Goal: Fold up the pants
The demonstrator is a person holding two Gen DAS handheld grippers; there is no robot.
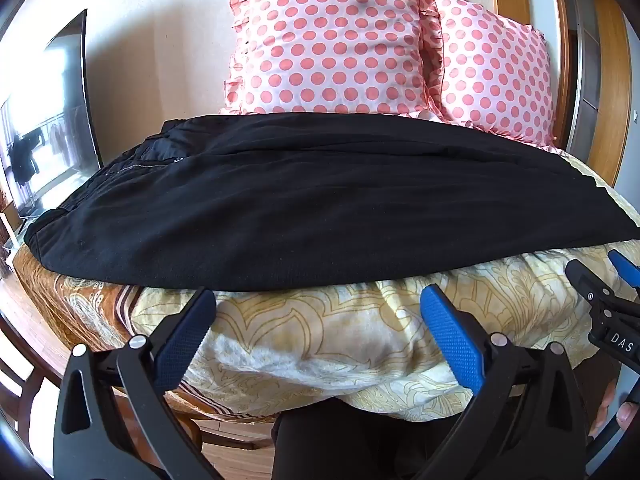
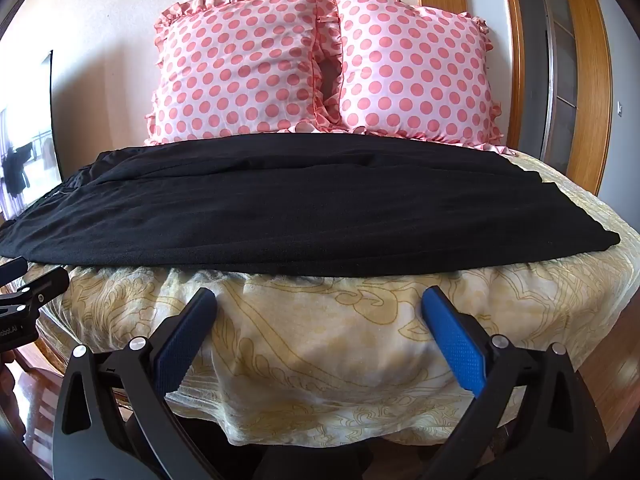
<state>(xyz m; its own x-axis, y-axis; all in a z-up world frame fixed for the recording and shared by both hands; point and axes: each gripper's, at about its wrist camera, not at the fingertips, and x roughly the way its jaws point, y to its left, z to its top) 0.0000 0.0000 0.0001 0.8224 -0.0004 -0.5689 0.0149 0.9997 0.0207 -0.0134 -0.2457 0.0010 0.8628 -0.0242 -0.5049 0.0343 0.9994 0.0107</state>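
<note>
Black pants (image 1: 304, 200) lie flat across the bed, folded lengthwise, waistband with a zipper at the left (image 1: 156, 160), leg ends to the right (image 2: 580, 236). My left gripper (image 1: 318, 300) is open and empty, just in front of the pants' near edge, over the bedspread. My right gripper (image 2: 320, 300) is open and empty, also just short of the near edge, further right. The right gripper shows at the right edge of the left wrist view (image 1: 608, 280). The left gripper shows at the left edge of the right wrist view (image 2: 28, 280).
A cream and gold patterned bedspread (image 2: 320, 344) covers the bed and hangs over its front edge. Two pink polka-dot pillows (image 2: 240, 76) (image 2: 416, 76) stand against the wall behind the pants. A mirror (image 1: 48, 128) is at the left; a wooden door frame (image 2: 588, 80) at the right.
</note>
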